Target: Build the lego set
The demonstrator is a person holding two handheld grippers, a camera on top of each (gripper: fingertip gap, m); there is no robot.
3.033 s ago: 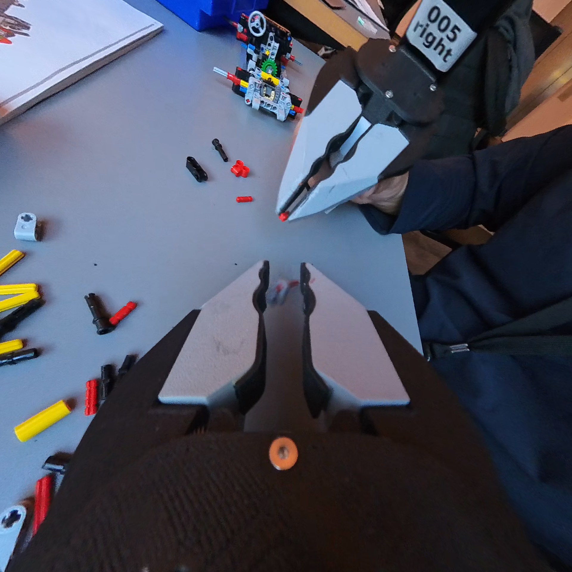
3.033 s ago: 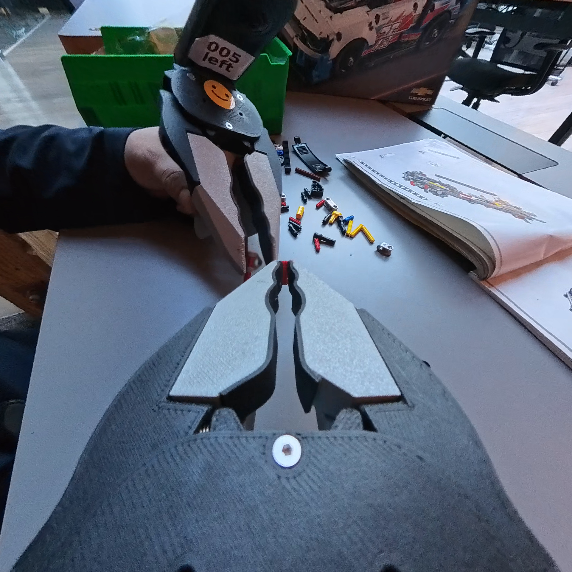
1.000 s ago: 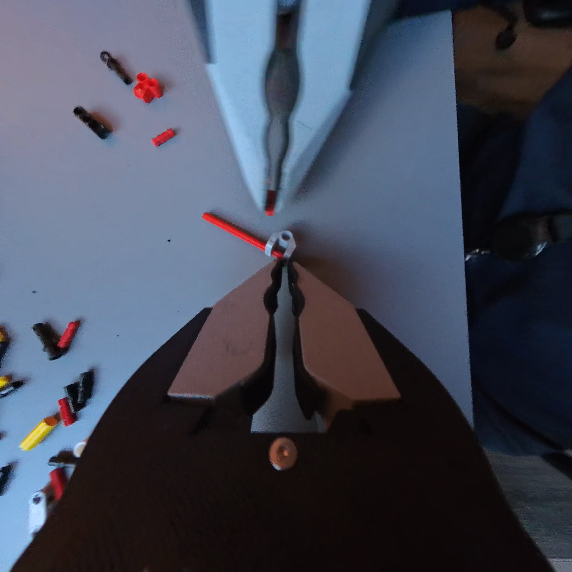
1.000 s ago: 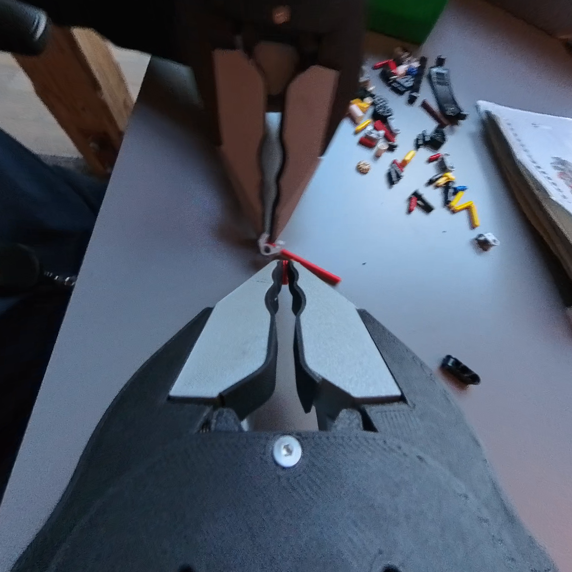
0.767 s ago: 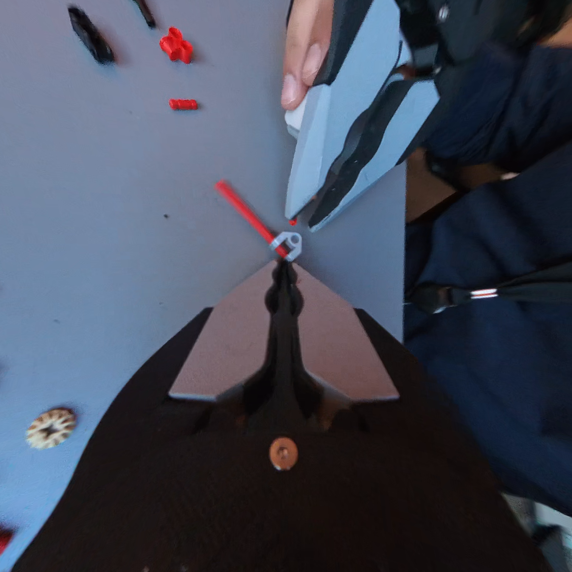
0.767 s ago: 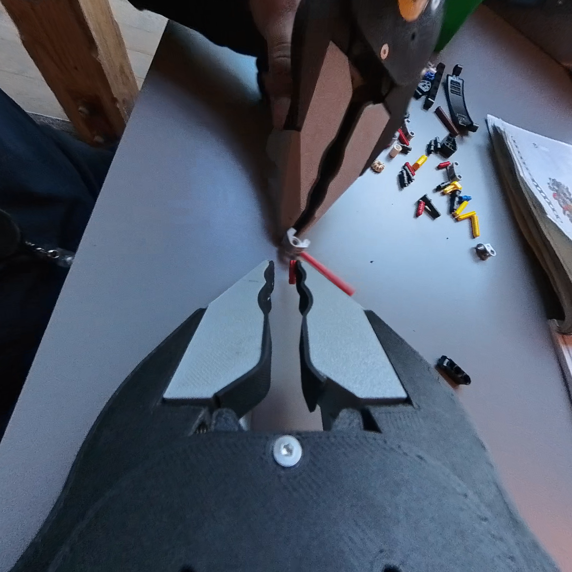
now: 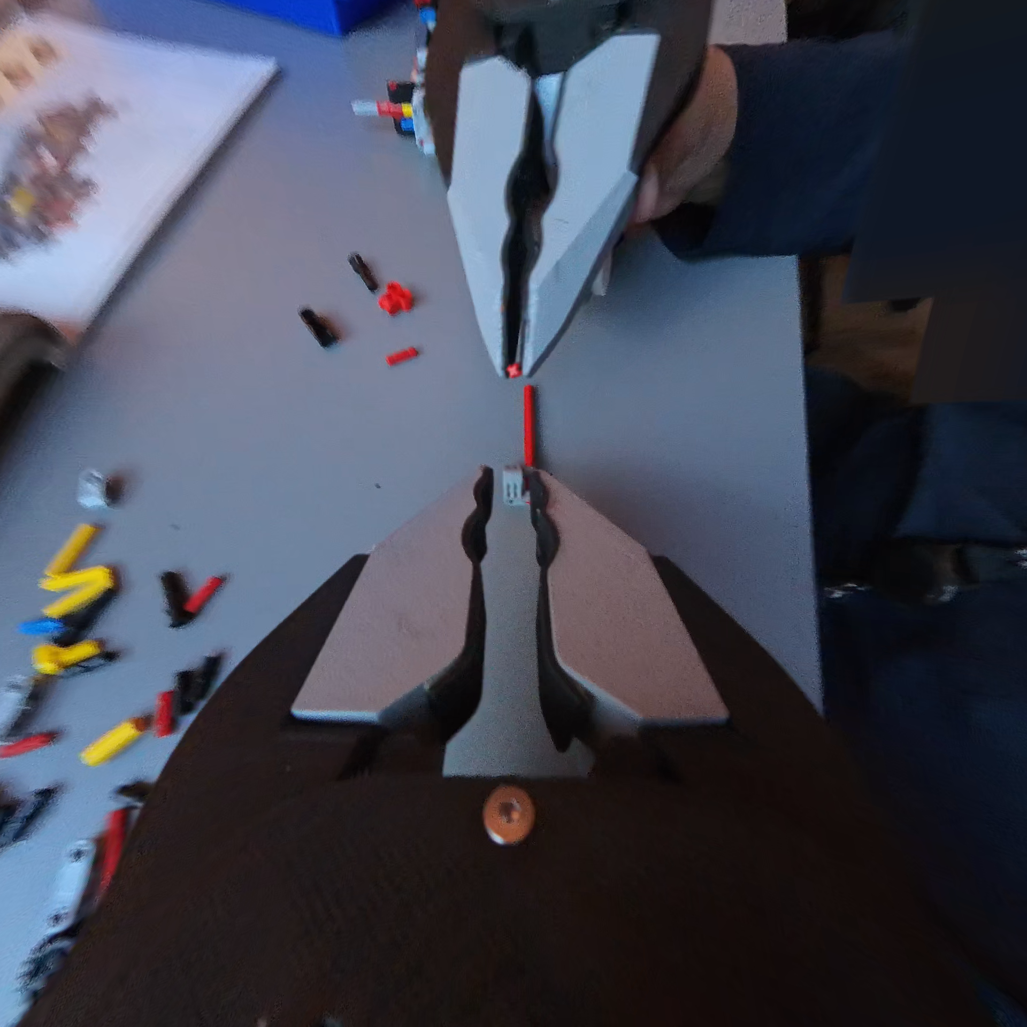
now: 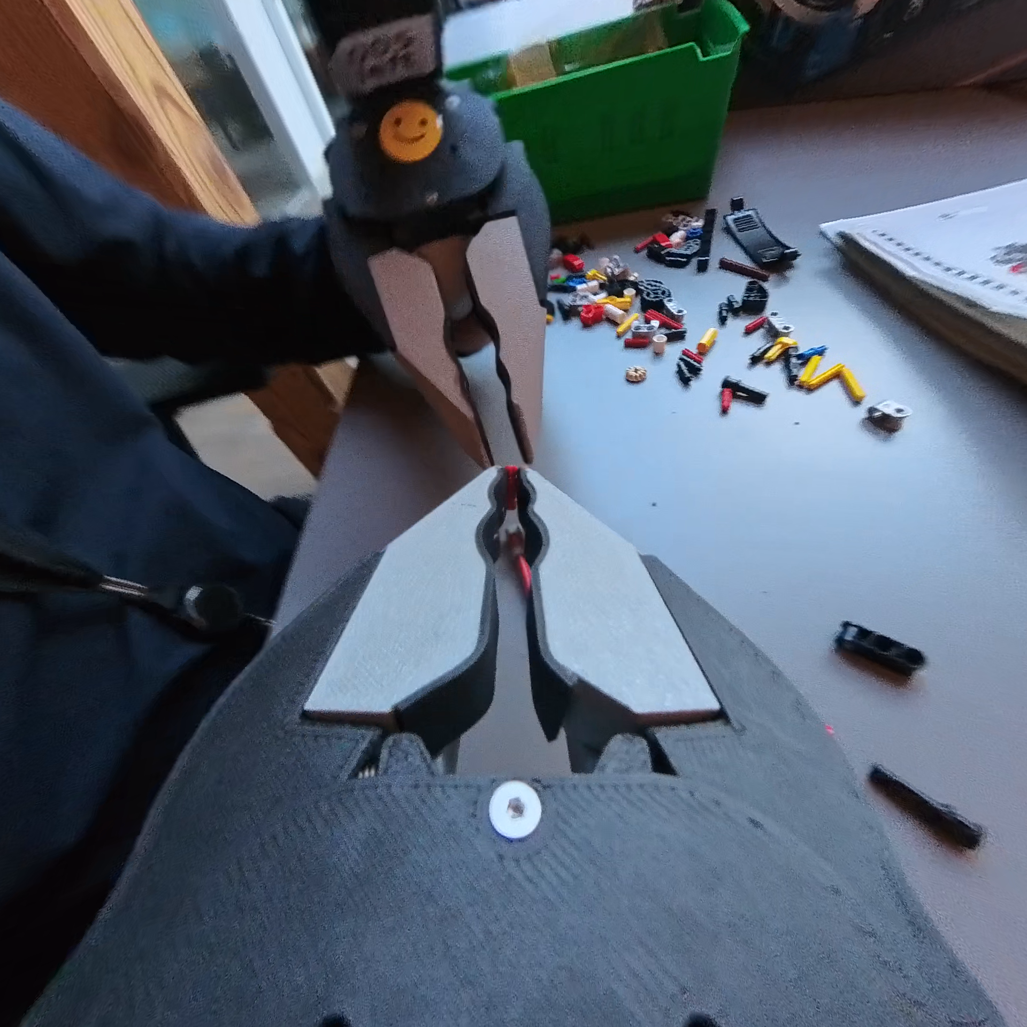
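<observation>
My left gripper (image 7: 511, 478) is open low over the grey table (image 7: 278, 417). A small grey connector (image 7: 514, 486) on a red axle (image 7: 528, 425) lies between its fingertips, close to the right one and clear of the left one. The axle points at my right gripper (image 7: 514, 369), which is shut on a short red pin (image 7: 513, 368). In the right wrist view the right gripper (image 8: 508, 472) pinches the red pin (image 8: 509, 486) at its tips. The left gripper (image 8: 507, 458) stands open just beyond. The connector and axle (image 8: 522, 569) show below, through the slot between the fingers.
Loose small pieces (image 8: 639, 300) are scattered in front of a green bin (image 8: 622, 128). An open booklet (image 8: 945, 278) lies to the right. Black pieces (image 8: 878, 656) lie near my right gripper. A part-built model (image 7: 411, 111) stands at the back. The table edge (image 7: 806, 444) runs close on the person's side. Left and right tips are no more than a few centimetres apart.
My left gripper, shut on the grey connector a second ago, has opened, and the connector with its axle now sits loose between the fingers. The right gripper opened briefly and shut again on the red pin.
</observation>
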